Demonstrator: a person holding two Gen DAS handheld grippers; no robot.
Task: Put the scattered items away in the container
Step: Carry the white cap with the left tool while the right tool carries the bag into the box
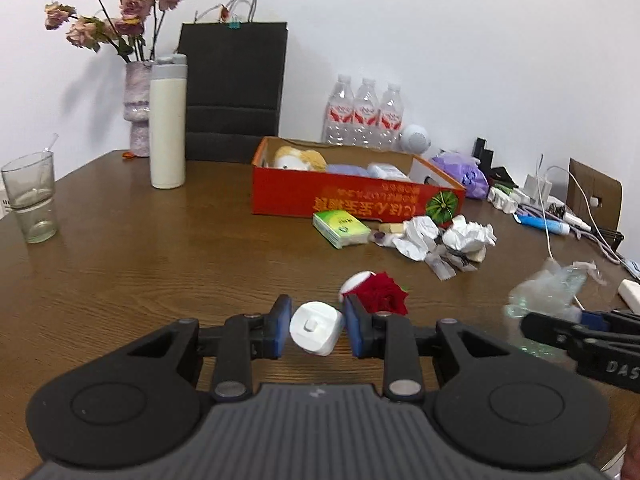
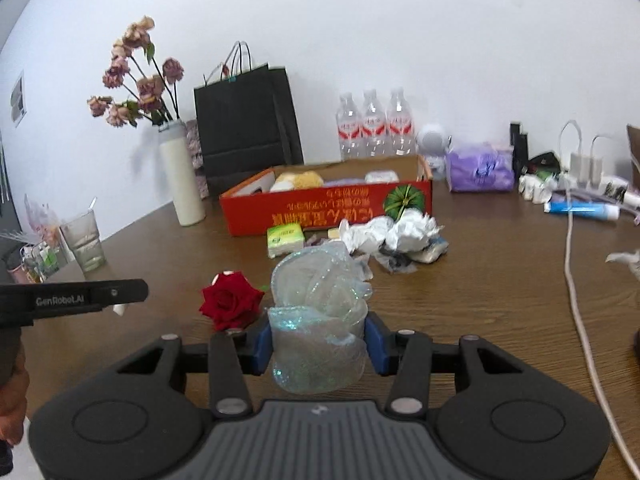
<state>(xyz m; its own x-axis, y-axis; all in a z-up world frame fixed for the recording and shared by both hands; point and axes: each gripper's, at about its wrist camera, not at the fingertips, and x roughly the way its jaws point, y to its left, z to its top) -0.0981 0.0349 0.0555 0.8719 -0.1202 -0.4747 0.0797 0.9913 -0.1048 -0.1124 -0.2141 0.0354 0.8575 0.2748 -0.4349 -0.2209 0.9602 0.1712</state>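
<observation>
Progress looks partial: the red box [image 1: 352, 196] on the desk [image 1: 160, 264] already holds soft things, the left tongs [image 1: 316, 330] pinch a white plug [image 1: 316, 328], the right tongs [image 2: 318, 344] pinch iridescent ribbon [image 2: 320, 304], while the rose [image 2: 230, 304], tissue pack [image 1: 341, 229] and crumpled paper [image 1: 468, 234] lie outside.

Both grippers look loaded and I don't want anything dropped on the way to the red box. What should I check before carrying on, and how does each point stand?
1. Left gripper shut on the white round piece: ok, pads on both sides.
2. Right gripper shut on the sheer iridescent wrap: ok, though the soft bundle bulges above the pads.
3. Red box open on top: ok.
4. Free room inside the box: cannot tell; a plush toy and pale packets already fill the visible part.
5. Path to the box: not ok for a low carry; the red rose, green tissue pack and crumpled paper lie in front of it.
</observation>
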